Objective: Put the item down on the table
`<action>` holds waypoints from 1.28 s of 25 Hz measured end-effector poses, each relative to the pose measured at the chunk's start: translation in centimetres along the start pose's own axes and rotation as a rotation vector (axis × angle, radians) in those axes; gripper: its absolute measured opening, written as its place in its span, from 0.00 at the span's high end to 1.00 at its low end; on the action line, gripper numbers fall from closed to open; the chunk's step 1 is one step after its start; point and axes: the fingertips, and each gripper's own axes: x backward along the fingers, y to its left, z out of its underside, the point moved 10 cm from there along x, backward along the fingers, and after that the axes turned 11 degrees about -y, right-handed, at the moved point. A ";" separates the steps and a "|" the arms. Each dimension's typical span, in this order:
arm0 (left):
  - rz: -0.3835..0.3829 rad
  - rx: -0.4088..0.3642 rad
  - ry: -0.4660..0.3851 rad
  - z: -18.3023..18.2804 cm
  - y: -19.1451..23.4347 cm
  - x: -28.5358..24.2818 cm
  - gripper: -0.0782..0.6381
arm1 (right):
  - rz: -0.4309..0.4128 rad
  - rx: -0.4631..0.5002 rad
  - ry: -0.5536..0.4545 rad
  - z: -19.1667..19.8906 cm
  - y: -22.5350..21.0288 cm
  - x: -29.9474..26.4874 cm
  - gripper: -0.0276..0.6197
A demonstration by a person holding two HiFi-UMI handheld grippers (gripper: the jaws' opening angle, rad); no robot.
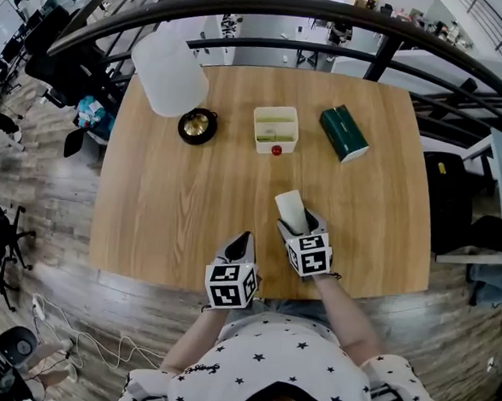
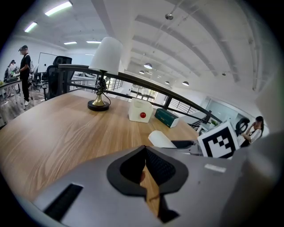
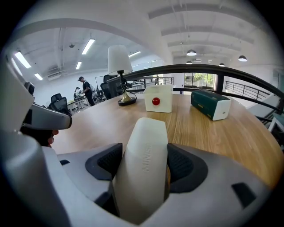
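Wood covers the big table (image 1: 164, 215), and lots of it is bare. The white case (image 3: 144, 146) is squeezed between the two jaws of the right gripper (image 1: 298, 225), and it pokes out over the near part of the table (I cannot tell if it touches the wood). The left gripper (image 1: 241, 242) is just beside it, with its jaws pressed together on nothing.

To do this well, I think the case should go down slowly until it lies flat on the wood. Only then should the jaws let go, gently, and slide straight back. The white box (image 1: 276, 128), green box (image 1: 343, 133) and lamp (image 1: 169, 78) are well apart, so nothing should get bumped.
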 end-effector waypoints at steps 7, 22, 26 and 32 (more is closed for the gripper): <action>0.005 0.004 -0.001 -0.1 0.2 0.1 0.87 | 0.024 0.017 0.063 1.1 0.0 -1.0 0.48; 0.006 0.019 -0.031 0.2 1.4 4.7 0.88 | 0.045 0.030 0.092 1.4 0.3 -1.5 0.42; 0.016 0.011 -0.047 0.6 1.6 7.3 0.87 | 0.100 0.011 -0.033 -0.2 1.6 1.6 0.36; 0.021 0.007 -0.061 1.9 1.9 10.7 0.87 | 0.066 -0.037 -0.148 -1.1 6.1 7.4 0.36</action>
